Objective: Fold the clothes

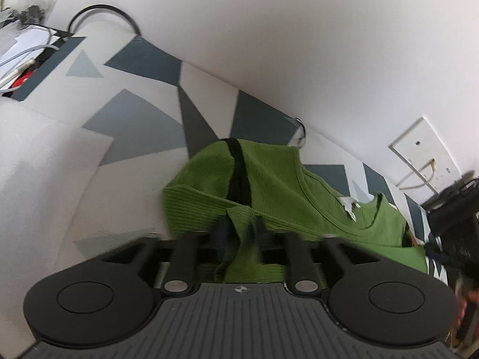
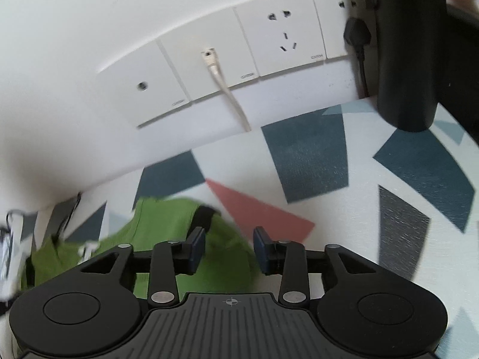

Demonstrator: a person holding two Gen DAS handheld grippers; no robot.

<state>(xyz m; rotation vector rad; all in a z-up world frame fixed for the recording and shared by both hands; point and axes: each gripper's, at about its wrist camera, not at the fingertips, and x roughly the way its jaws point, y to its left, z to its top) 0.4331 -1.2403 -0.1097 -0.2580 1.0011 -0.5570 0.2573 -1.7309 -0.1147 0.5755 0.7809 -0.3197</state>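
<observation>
Far left in the left wrist view, cables (image 1: 27,56) sit bunched at the counter's edge, and the counter (image 1: 143,59) runs on under a cloth of grey, dark blue and white triangles. Centre stage is the green top (image 1: 269,179), a ribbed knit with a rounded neckline, a black strap (image 1: 239,173) running down it and a small white tag (image 1: 348,205) near the collar. It lies bunched and partly doubled over on the patterned cloth, close to the white wall. The left tongs (image 1: 239,233) are right on it, a fold of green cloth standing up between the blurred fingers; whether the pads press it I cannot tell. Further right a wall plate (image 1: 425,152) shows. Over to the right wrist view: the same top sits low and left, crumpled, black strap on show. The right tongs (image 2: 229,249) stand parted, blue pads (image 2: 196,248) clear of the cloth, the green fabric beneath and behind them, nothing pinched. Above, a row of wall sockets (image 2: 281,36) with a white cable (image 2: 227,89) hanging down, and a dark post (image 2: 407,59) at far right.
</observation>
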